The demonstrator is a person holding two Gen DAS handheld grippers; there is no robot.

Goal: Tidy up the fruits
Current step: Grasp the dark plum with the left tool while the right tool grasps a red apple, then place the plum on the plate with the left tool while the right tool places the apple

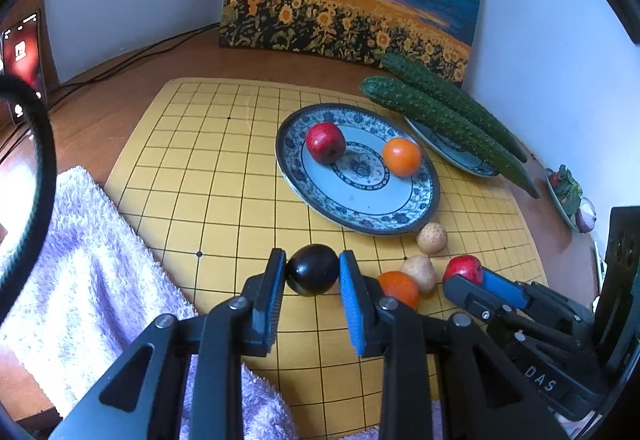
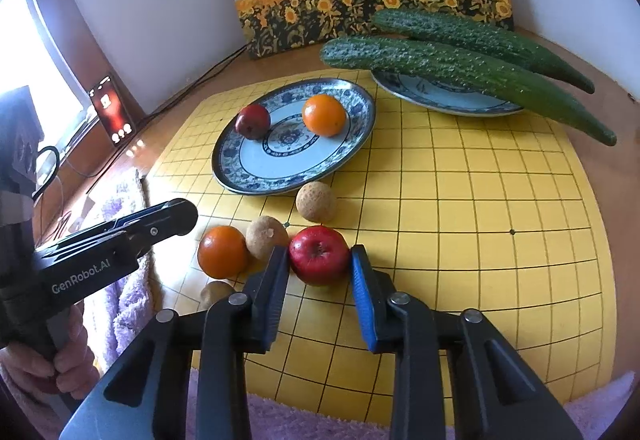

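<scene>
Risk, left wrist view: dark plum (image 1: 312, 269) is round and glossy; pinched off-centre, it could squirt out toward the orange (image 1: 399, 288) at lower centre-right.
Left gripper (image 1: 312, 272): narrowed on the plum, both pads touching its sides, low centre of frame.
Plate (image 1: 416, 212): centre frame, already carrying an apple and an orange.
Risk, right wrist view: red apple (image 2: 319, 254) sits beside a brown fruit (image 2: 266, 236); a clumsy lift may send the neighbours rolling!
Right gripper (image 2: 320, 264): jaws hugging the apple's sides at lower centre; firm grip or just contact, I cannot tell.
</scene>
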